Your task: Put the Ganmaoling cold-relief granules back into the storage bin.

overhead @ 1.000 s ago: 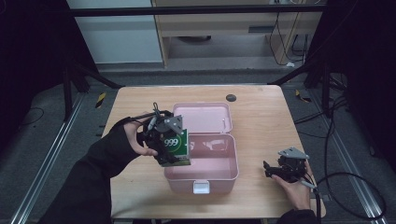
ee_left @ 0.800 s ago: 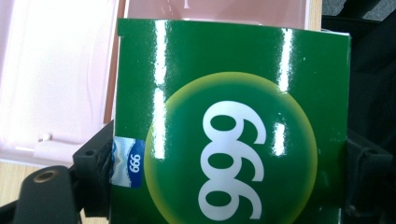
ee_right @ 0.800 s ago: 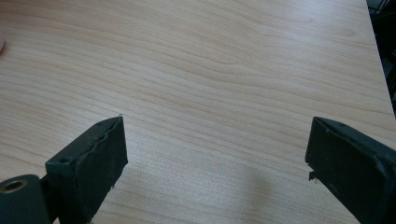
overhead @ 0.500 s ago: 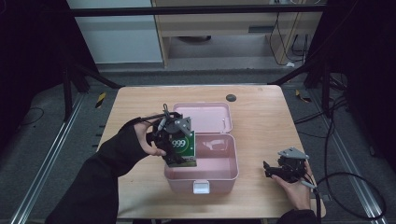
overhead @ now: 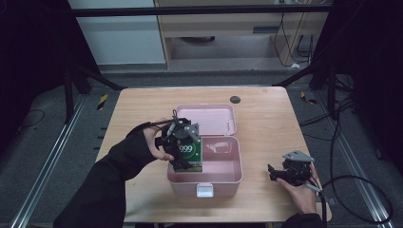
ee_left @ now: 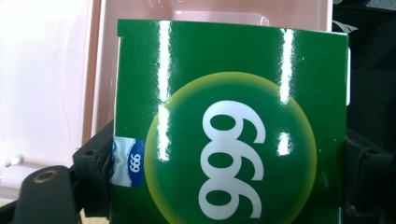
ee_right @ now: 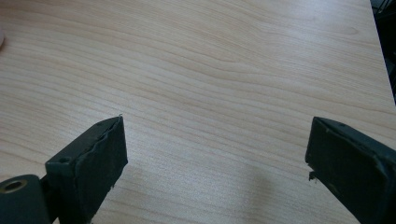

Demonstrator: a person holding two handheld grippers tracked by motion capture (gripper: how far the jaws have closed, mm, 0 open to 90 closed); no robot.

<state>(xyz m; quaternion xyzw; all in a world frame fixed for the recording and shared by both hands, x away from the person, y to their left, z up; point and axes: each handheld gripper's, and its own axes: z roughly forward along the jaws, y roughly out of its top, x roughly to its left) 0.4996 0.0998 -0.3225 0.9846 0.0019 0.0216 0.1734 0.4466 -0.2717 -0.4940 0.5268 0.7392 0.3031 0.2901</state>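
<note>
Your left gripper (overhead: 183, 152) grips the green box (overhead: 189, 154) upright over the pink case's (overhead: 228, 178) left wall, near the table's (overhead: 266, 109) front edge. Next, lower it inside and release. Your right gripper (overhead: 280, 174) rests open.

"999" on green box (ee_left: 231, 121)

Black sleeves, black jaws, grey three-cornered plate (overhead: 298, 156).
</note>
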